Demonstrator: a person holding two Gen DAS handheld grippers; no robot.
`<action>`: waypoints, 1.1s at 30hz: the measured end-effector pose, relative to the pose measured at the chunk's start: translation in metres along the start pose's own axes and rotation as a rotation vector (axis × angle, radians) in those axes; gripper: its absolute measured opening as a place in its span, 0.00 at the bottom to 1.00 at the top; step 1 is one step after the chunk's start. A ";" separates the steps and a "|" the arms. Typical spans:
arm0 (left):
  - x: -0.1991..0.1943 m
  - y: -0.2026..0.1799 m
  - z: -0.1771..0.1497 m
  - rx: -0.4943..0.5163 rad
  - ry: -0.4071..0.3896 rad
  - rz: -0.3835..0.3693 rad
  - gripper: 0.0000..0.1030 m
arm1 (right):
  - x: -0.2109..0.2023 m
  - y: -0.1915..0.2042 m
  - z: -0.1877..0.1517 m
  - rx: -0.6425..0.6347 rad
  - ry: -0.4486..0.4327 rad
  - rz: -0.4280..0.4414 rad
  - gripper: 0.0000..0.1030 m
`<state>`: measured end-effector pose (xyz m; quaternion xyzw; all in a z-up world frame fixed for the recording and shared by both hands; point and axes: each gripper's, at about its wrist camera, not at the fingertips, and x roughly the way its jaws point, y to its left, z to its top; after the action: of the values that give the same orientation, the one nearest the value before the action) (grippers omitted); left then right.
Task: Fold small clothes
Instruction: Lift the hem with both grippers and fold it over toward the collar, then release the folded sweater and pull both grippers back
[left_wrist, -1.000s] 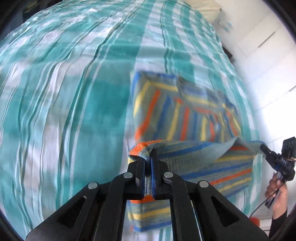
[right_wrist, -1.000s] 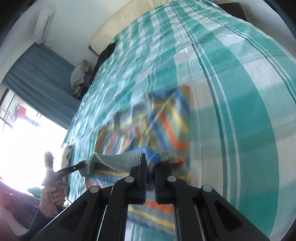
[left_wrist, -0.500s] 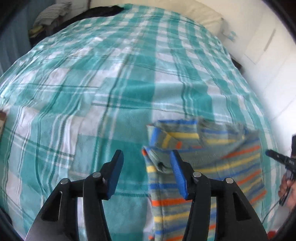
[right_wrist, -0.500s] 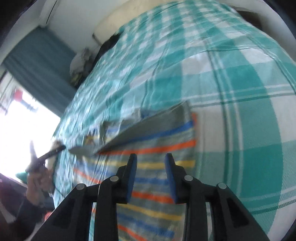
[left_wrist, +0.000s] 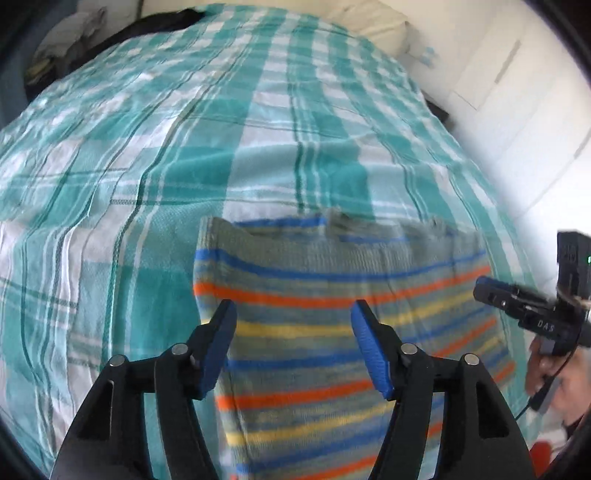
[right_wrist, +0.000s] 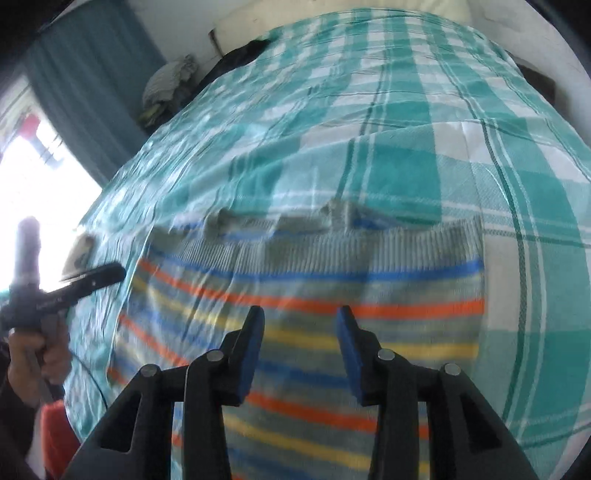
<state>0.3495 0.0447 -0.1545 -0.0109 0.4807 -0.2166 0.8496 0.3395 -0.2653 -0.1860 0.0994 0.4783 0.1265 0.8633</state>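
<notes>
A small striped garment (left_wrist: 332, 295), grey-green with blue, orange and yellow bands, lies folded flat on the teal checked bedspread (left_wrist: 184, 129). My left gripper (left_wrist: 293, 314) hovers just above its left part, jaws opening, nothing between the blue pads. My right gripper (right_wrist: 300, 319) hangs over the garment (right_wrist: 314, 288) near its right side, jaws also opening and empty. Each gripper shows in the other's view: the right one (left_wrist: 517, 302) at the far right, held by a hand (left_wrist: 550, 373); the left one (right_wrist: 74, 288) at the far left, also in a hand (right_wrist: 33, 358).
A pile of clothes (right_wrist: 166, 81) and a dark item (right_wrist: 243, 51) lie at the bed's far end by a teal curtain (right_wrist: 92, 74). A white wall (left_wrist: 517, 110) runs along the bed's right side. A bright window (right_wrist: 33, 177) is on the left. Something red (right_wrist: 55, 432) sits below the bed edge.
Both grippers were shut on the garment's lifted edge, carried it over and let go. The garment now lies folded flat, and both sets of jaws have spread apart above it.
</notes>
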 end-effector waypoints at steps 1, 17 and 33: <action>0.001 -0.008 -0.018 0.044 0.027 0.001 0.66 | -0.005 0.006 -0.018 -0.038 0.024 0.005 0.40; -0.068 -0.047 -0.149 0.111 0.044 0.211 0.71 | -0.095 -0.006 -0.216 0.117 -0.045 -0.188 0.56; -0.009 -0.098 -0.225 0.111 -0.027 0.244 0.99 | -0.080 0.017 -0.265 0.050 -0.065 -0.487 0.79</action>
<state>0.1259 0.0024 -0.2455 0.0917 0.4543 -0.1379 0.8753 0.0711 -0.2606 -0.2557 0.0066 0.4631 -0.1006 0.8805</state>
